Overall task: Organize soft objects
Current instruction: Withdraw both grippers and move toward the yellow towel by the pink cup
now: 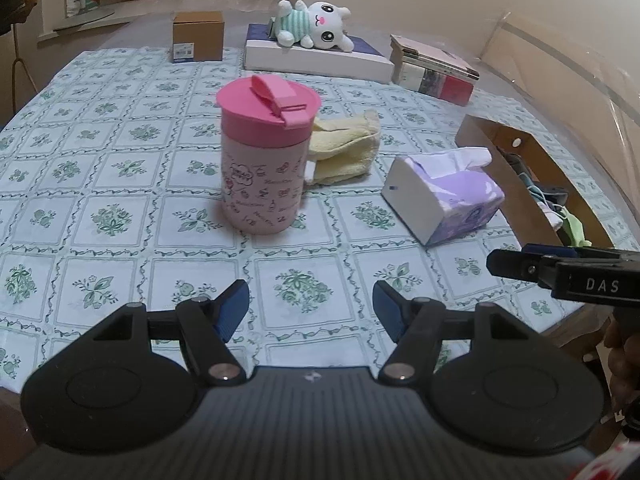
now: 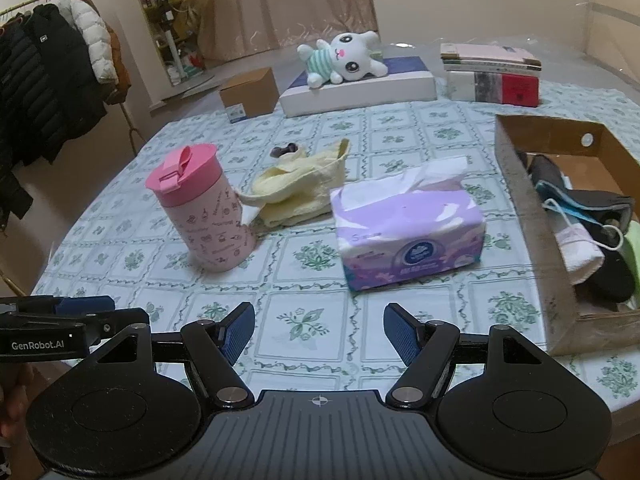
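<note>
Right wrist view, taken left to right with the tissue pack (image 2: 408, 224) as landmark: far left of it a pink cup (image 2: 202, 210) stands upright on the desk (image 2: 120, 240), its pink flip lid shut, so its inside is hidden. Between cup and pack lies a crumpled yellow towel (image 2: 298, 186), touching the cup's side and just beside the pack. A small dark item (image 2: 285, 149) sits at the towel's far edge; what it is I cannot tell. The pack lies on its side, with white tissue sticking out of its top slot.

Behind the pack, a small brown box (image 2: 250, 94) stands closed. Right of it a plush rabbit (image 2: 344, 58) in a striped shirt lies on a flat white box (image 2: 360, 88), well behind the pack. Further right is a stack of books (image 2: 492, 80).

Right of the pack, near it but apart, an open cardboard tray (image 2: 532, 216) holds a jumble: a face mask with ear loops (image 2: 576, 224), a rolled whitish cloth (image 2: 580, 256), dark items (image 2: 612, 280) and a bit of light green fabric at the right edge.

The right hand-held gripper (image 2: 319, 332) hovers over the desk in front of the pack, jaws apart and empty. In the left wrist view the left hand-held gripper (image 1: 311, 312) hangs in front of the cup, left of the pack, jaws likewise spread with nothing between them.
</note>
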{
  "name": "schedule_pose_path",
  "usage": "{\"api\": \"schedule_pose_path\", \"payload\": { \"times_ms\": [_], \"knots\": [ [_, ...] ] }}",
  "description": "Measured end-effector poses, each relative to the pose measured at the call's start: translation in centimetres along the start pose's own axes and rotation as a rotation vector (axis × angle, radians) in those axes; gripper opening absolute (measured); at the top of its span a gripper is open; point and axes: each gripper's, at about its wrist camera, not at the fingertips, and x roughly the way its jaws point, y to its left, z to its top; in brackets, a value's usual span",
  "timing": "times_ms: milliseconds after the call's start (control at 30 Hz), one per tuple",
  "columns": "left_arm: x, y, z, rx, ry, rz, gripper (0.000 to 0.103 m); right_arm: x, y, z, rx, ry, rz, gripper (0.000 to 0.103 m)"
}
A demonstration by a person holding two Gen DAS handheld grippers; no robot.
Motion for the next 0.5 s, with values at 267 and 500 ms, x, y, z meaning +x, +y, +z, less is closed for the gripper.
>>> {"api": "schedule_pose_path", "payload": {
  "times_ms": [267, 500],
  "knots": [
    [0.1, 0.8, -0.1, -0.005, 0.001, -0.005, 0.065, 1.1, 0.7, 0.0, -0.005, 0.011, 0.017, 0.071],
    [0.3, 1.5, 0.4, 0.028, -0.019, -0.011, 0.065, 1.6, 0.9, 0.2, -0.021, 0.010, 0.024, 0.071]
  ]
}}
